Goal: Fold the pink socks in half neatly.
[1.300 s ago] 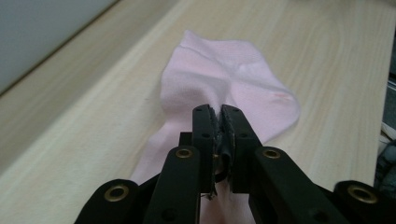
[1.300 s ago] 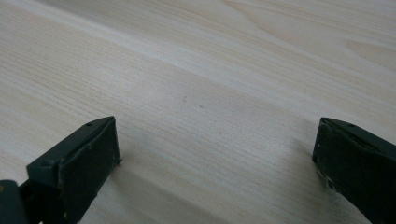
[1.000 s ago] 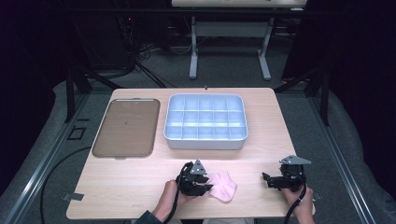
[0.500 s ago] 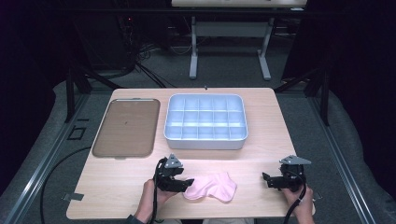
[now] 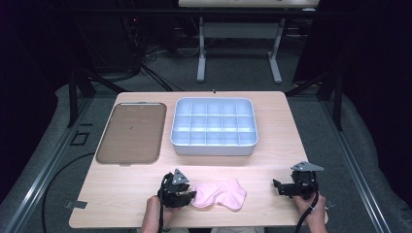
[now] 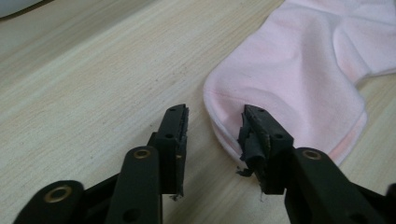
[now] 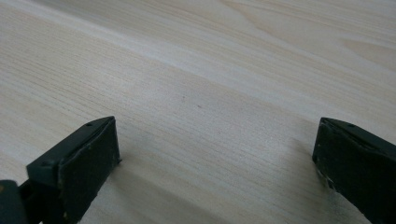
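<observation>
pink sock (image 5: 219, 194) lies flat on the wooden table (image 5: 272, 126), lower centre of the high view, well below the white divided tray (image 5: 214, 127) w/ its empty compartments and right of the brown flat tray (image 5: 130, 132) at mid left. left gripper (image 5: 187, 196) sits at the sock's left end; its jaws have just been closing. in the left gripper view (image 6: 212, 128) they stand partway apart, one jaw on bare wood, the other lying over the sock's rounded hem, and the cloth edge is just inside the gap but the pads don't press it yet, so no grip so far. right gripper (image 5: 278, 187) rests at lower right of the high view, well apart from the sock; in the right gripper view (image 7: 215, 149) its jaws are spread wide w/ nothing but table btw them. step in hand looks like getting hold of the sock's left end, prob to straighten or fold it. next move, i'd say: nudge the left gripper a bit further over the hem so both pads bracket the cloth, then close fully and lift; right gripper likely needs to come across to the sock's other end to help.
</observation>
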`<state>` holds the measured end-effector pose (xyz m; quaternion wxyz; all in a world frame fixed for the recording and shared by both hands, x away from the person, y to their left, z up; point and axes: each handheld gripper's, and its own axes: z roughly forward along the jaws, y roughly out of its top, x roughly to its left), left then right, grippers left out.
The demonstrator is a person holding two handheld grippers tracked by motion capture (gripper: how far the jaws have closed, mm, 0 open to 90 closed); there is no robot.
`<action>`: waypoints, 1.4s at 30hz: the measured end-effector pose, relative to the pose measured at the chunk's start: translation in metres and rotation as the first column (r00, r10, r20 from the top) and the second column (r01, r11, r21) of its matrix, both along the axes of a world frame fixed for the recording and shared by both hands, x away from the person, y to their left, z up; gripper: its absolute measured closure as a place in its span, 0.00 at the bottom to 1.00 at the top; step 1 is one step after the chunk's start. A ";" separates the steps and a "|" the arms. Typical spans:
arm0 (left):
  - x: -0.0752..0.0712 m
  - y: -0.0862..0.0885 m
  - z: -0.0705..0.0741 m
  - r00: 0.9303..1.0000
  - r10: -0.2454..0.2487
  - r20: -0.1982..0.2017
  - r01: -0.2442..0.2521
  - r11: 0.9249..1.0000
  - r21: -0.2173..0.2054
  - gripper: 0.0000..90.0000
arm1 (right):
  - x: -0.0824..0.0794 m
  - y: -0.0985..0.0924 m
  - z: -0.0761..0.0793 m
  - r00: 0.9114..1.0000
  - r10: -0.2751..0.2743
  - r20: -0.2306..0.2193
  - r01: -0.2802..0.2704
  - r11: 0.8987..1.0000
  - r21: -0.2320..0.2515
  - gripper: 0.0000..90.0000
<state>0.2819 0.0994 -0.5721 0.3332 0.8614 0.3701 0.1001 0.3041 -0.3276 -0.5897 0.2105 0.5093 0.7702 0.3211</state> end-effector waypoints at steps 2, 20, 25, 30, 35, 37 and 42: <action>-0.001 0.000 0.000 1.000 -0.003 -0.002 0.003 1.000 0.001 0.74 | 0.000 0.000 0.000 1.000 0.000 0.000 0.000 1.000 0.000 0.00; -0.005 0.014 -0.013 0.999 -0.039 0.016 0.041 0.986 -0.159 0.96 | -0.001 0.002 0.001 1.000 -0.023 0.004 0.023 1.000 -0.006 0.01; -0.003 0.020 -0.017 0.999 -0.035 -0.007 0.033 0.973 -0.230 0.96 | -0.006 0.005 0.004 1.000 -0.010 -0.002 0.010 1.000 -0.001 0.08; -0.004 0.020 -0.018 0.999 -0.032 -0.006 0.030 0.972 -0.233 0.96 | -0.019 0.018 0.014 1.000 0.021 0.004 -0.021 0.999 0.047 0.12; -0.003 0.020 -0.018 0.999 -0.032 -0.006 0.029 0.971 -0.239 0.96 | -0.032 0.048 0.025 0.995 0.101 -0.025 -0.099 0.992 0.080 0.20; -0.003 0.020 -0.018 0.999 -0.031 -0.006 0.029 0.970 -0.239 0.96 | -0.035 0.060 0.028 0.990 0.131 -0.046 -0.126 0.987 0.095 0.28; -0.003 0.020 -0.018 0.999 -0.033 -0.004 0.031 0.971 -0.238 0.96 | -0.037 0.087 0.027 0.971 0.212 -0.110 -0.197 0.971 0.138 0.49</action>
